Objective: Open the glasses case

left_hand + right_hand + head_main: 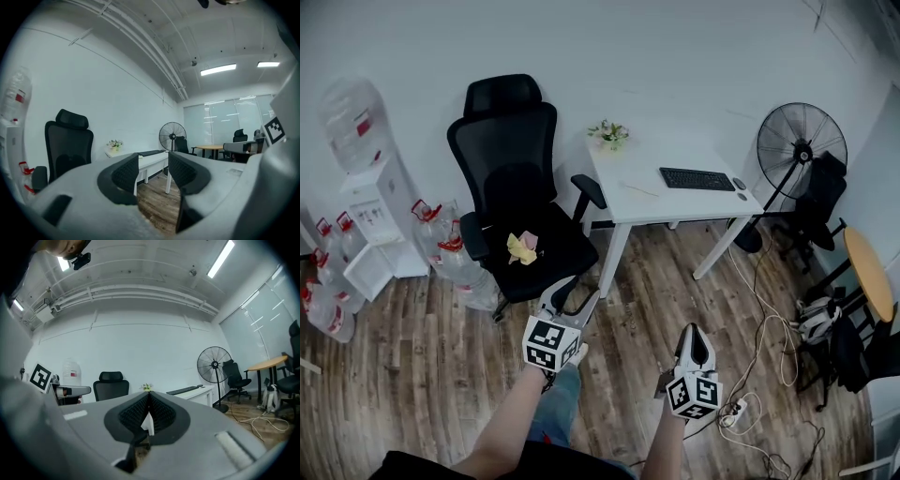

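Observation:
I cannot make out a glasses case in any view. In the head view my left gripper (560,298) is held over the wooden floor in front of the black office chair (520,187). Its jaws stand apart with nothing between them (153,173). My right gripper (695,339) hangs further right, also over the floor, short of the white desk (675,202). Its two pads meet at the tips and hold nothing (149,404). Both grippers point toward the desk and the far wall.
On the desk lie a black keyboard (697,178), a mouse (739,184) and a small flower pot (610,134). A yellow-pink crumpled thing (523,247) lies on the chair seat. A standing fan (800,143), water bottles (441,246) and floor cables (759,361) surround the area.

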Available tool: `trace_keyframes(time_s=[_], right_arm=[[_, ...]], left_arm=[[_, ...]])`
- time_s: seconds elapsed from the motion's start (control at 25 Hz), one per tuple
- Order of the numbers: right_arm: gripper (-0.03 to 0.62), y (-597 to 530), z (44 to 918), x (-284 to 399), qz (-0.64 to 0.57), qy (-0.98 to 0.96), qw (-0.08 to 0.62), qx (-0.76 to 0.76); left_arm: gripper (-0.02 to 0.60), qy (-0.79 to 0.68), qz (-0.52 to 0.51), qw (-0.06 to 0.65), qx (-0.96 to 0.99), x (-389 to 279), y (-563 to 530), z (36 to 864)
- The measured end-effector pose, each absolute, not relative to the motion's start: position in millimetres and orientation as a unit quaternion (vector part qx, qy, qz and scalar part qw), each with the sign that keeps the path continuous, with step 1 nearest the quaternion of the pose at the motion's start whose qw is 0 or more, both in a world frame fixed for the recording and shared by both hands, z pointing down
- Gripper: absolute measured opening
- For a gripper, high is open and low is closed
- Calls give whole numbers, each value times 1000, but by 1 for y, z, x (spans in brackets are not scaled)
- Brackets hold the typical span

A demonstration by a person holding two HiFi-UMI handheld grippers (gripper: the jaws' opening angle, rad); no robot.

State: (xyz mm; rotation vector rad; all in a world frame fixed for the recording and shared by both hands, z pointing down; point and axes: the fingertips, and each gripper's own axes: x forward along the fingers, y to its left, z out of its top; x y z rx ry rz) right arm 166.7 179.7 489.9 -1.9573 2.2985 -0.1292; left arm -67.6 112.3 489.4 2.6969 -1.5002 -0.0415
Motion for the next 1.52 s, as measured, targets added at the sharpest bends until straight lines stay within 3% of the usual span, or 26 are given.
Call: trace_keyframes(time_s=[0.4,0.72,0.96,1.52], right_arm=[[11,-95,505,169,-58,760,66,-644],[11,-243,496,167,-68,761,65,-641],[11,-299,493,166,-71,759,69,-644],[11,-301,447,191,-48,735,82,-672]], left_arm=[[195,-464,9,21,885,-49,-164,496],[195,-438,32,18,898,-27,-303,498],[195,-427,38,16,903,-22,-360,497],[195,-394,34,5,919,7,-378,466]])
